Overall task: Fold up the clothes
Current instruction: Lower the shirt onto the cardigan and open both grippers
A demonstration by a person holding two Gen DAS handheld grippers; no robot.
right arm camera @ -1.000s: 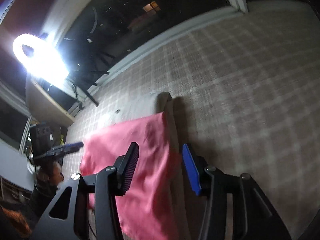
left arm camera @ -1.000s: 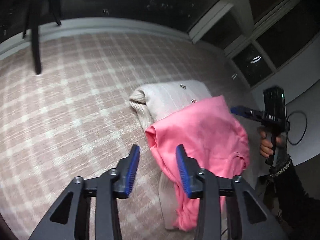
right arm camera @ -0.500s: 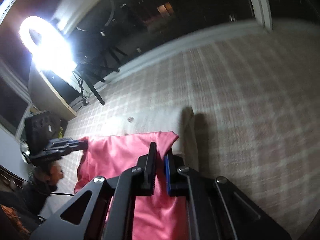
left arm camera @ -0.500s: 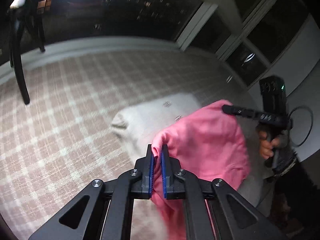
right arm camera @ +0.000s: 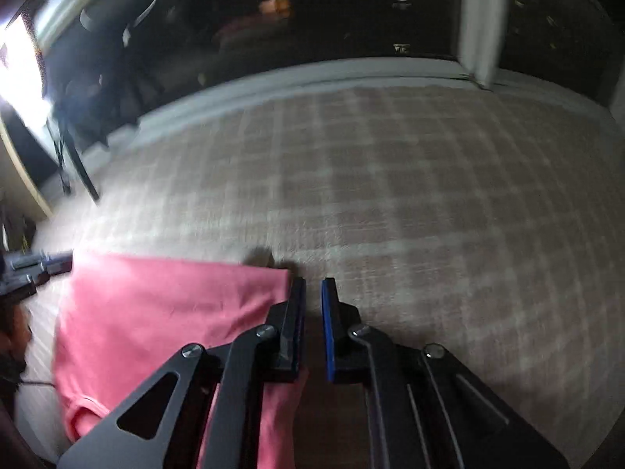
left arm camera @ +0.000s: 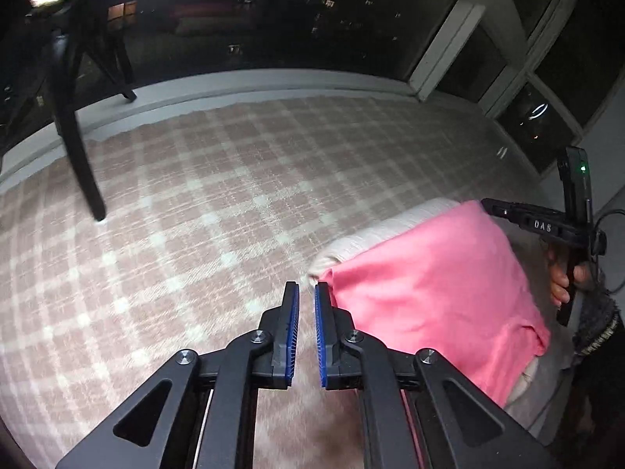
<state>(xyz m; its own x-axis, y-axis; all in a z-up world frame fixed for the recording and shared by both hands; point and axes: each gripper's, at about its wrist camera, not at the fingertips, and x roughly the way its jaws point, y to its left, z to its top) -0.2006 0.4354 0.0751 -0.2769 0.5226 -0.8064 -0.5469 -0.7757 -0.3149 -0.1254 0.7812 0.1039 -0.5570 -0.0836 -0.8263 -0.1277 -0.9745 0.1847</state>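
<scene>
- Pink shirt (left arm camera: pixel 429 297) lies spread over a cream garment (left arm camera: pixel 375 230) on the checked carpet (left arm camera: pixel 195 234).
- Left tongs (left arm camera: pixel 306 293): narrowly open, holding nothing, beside the shirt's corner.
- Right tongs (right arm camera: pixel 312 293): narrowly open, empty, at its other corner.

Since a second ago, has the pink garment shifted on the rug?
Yes. The pink garment now lies spread flatter over the cream garment, reaching its left edge, on the checked rug.
</scene>
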